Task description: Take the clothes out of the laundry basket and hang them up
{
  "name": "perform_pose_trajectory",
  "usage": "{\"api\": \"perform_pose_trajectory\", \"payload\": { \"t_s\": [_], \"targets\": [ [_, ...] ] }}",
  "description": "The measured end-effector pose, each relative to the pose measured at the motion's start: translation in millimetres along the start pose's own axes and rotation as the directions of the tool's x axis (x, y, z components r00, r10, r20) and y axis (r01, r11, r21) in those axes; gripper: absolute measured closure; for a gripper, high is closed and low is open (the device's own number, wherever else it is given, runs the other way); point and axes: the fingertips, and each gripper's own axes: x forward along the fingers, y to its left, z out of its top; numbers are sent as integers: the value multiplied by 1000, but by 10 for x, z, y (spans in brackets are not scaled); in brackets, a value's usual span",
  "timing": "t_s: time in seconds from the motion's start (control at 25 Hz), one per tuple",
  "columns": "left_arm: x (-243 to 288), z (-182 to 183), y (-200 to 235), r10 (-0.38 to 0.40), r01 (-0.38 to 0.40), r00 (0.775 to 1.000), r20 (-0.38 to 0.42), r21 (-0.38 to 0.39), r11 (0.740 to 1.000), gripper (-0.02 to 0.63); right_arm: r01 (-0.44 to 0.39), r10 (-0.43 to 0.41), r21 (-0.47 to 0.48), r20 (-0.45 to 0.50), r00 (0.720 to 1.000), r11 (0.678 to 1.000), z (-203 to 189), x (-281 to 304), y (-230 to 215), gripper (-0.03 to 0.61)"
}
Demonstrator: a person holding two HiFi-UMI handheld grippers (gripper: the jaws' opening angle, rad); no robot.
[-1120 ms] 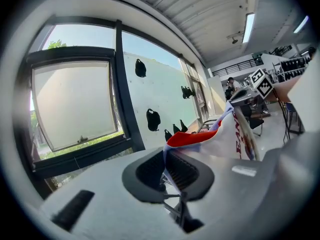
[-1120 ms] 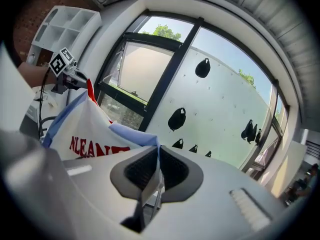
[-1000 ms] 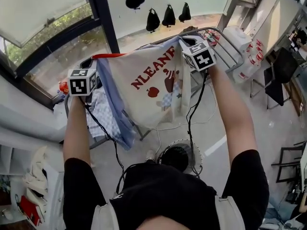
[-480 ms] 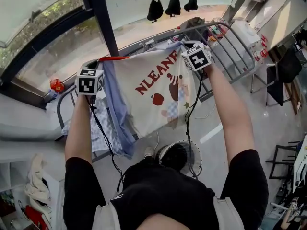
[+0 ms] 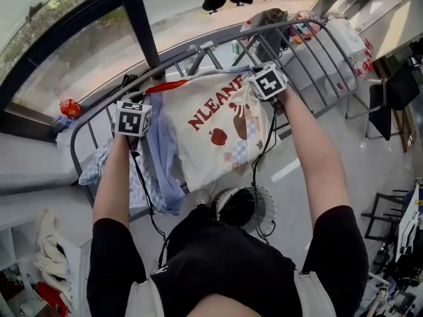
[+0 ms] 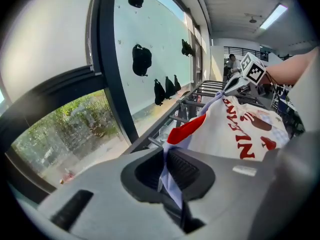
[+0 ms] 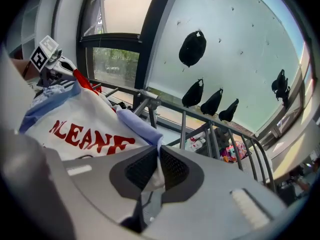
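Left tongs: pressed together on a thin fold of the T-shirt, light blue edge between the pads, red collar just beyond them.
Right tongs: pinching the other top corner of the same shirt; blue trim and pale cloth are gripped between the ribbed pads.
T-shirt: cream, red lettering, a red apple and small figures printed on the front. Stretched between the two tongs, held up in the air, lower part hanging free towards the person.
Position against rack: top edge of the shirt sits close to the upper rail of the drying rack; cannot tell whether it touches.
Drying rack: grey metal, curved rail with straight bars, standing by the window.
Light blue cloth: hangs down below the left tongs, beside the cream front; cannot tell if it belongs to the shirt.
Checked cloth: blue and white, draped on the rack's left end.
Laundry basket: round, pale mesh, on the floor near the person's feet, below the shirt's hem; inside looks dark.
Window: dark post rises behind the rack; black shapes sit on the pale pane.
Arms: both bare forearms raised and stretched forward.
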Motion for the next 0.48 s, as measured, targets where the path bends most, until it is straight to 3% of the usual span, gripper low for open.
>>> {"api": "perform_pose_trajectory", "payload": {
  "t_s": [0.12, 0.24, 0.32, 0.48],
  "targets": [
    [29, -85, -97, -34, 34, 999, -24, -5, 999, 541, -31, 31, 4, -55, 998, 1000, -151, 6, 64, 530],
    [0, -104, -184, -44, 44, 999, -14, 3, 999, 430, -81, 83, 33, -47, 995, 996, -228, -21, 144, 419],
    [-81, -49, -209, -24, 24, 999, 24, 5, 1000, 399, -89, 90, 51, -9, 996, 995, -219, -94, 156, 372],
    [-423, 235, -280, 19, -18, 988, 156, -7, 1000, 408, -76, 68, 76, 103, 992, 994, -131, -379, 136, 367]
  ]
}}
